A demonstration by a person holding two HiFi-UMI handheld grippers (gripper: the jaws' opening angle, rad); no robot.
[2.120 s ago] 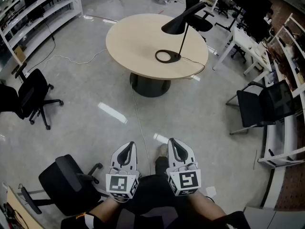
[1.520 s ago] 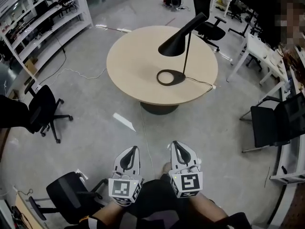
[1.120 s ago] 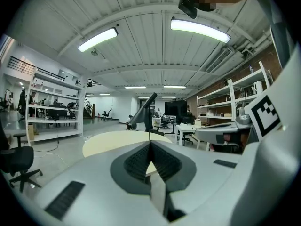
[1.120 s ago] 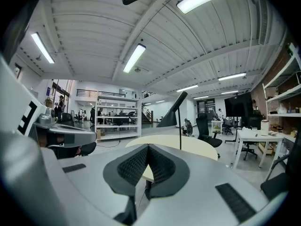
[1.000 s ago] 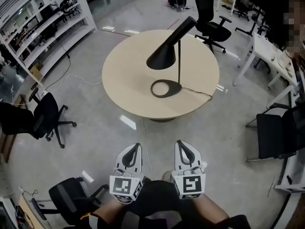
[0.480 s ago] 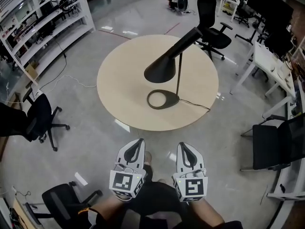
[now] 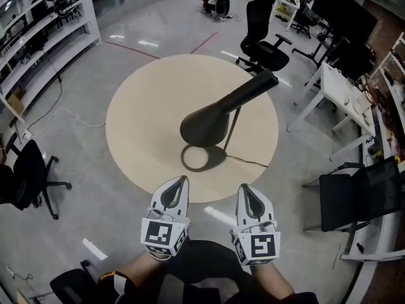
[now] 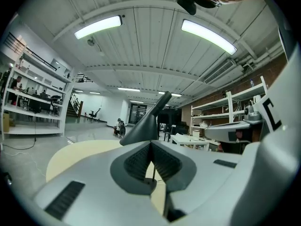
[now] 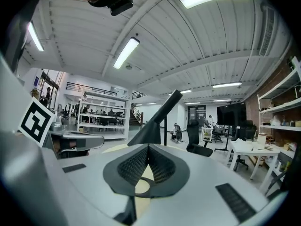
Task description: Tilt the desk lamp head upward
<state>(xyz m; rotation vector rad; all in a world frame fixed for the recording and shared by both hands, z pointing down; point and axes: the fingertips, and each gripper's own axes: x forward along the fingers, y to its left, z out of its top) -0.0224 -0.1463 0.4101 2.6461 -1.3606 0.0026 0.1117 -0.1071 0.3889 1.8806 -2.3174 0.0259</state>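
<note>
1. Head view: the two hand-held grippers are closest, side by side above the person's lap. The left hand-held gripper (image 7: 180,181) has its jaws pressed together and holds nothing. The right hand-held gripper (image 7: 245,189) is the same, with its jaws together and nothing in them.
2. Just past their tips is the near edge of the round surface (image 7: 136,128).
3. The black desk lamp stands on the surface. Its ring base (image 7: 202,158) is a little ahead of the two tips, about midway between them. The lamp head (image 7: 209,121) hangs over the base, with its wide mouth pointing down and toward the person. Neither hand-held gripper touches the lamp.
4. I think the step now is reaching for the lamp head. To do it well, open one pair of jaws first, take the thin end of the head, and lift slowly. The other hand-held gripper could press on the base so the lamp does not tip.
5. Far behind the surface stands a black office chair (image 7: 262,48).
</note>
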